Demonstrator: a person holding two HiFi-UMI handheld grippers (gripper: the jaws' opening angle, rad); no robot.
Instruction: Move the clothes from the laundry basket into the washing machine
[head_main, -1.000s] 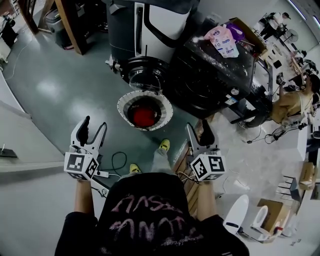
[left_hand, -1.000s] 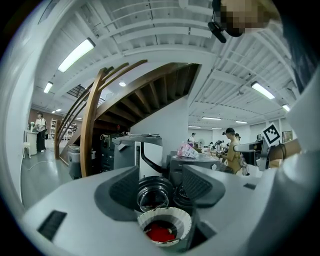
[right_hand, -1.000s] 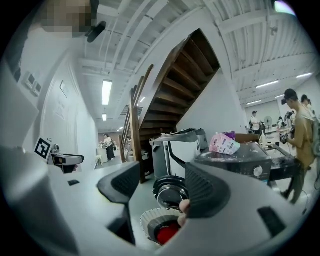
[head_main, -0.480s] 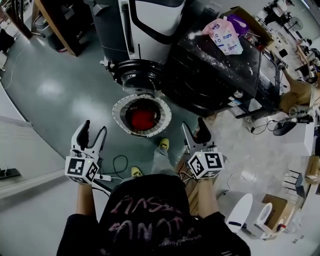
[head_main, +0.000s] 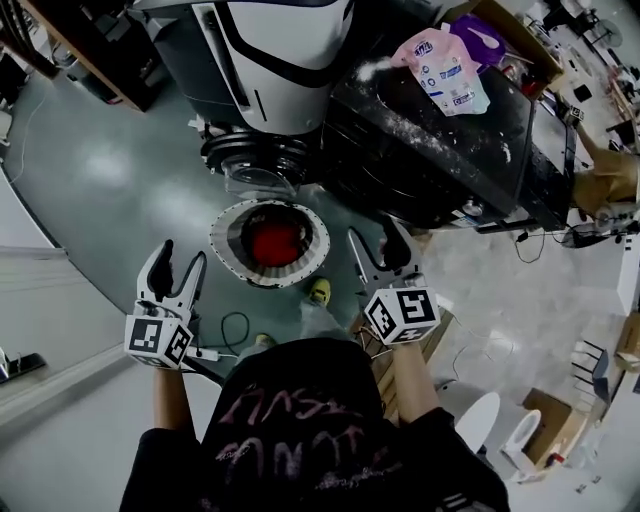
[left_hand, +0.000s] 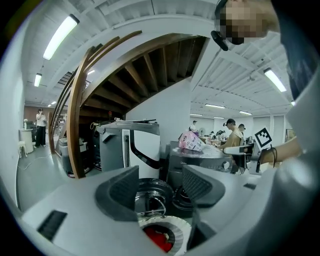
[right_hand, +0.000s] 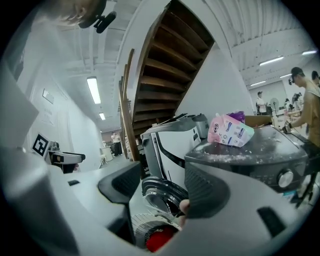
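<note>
The laundry basket (head_main: 222, 252) sits in front of the washing machine (head_main: 285, 55), by its open door (head_main: 255, 160), probably to keep lifts short. The left gripper (head_main: 182, 253) and right gripper (head_main: 375, 240) flank it, jaws apart and empty, ready to reach in.

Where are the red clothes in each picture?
Head view: red clothes at centre, in the basket.
Left gripper view: red clothes at bottom centre.
Right gripper view: red clothes at the bottom, left of centre.
Shared landmark: the pink pouch.
</note>
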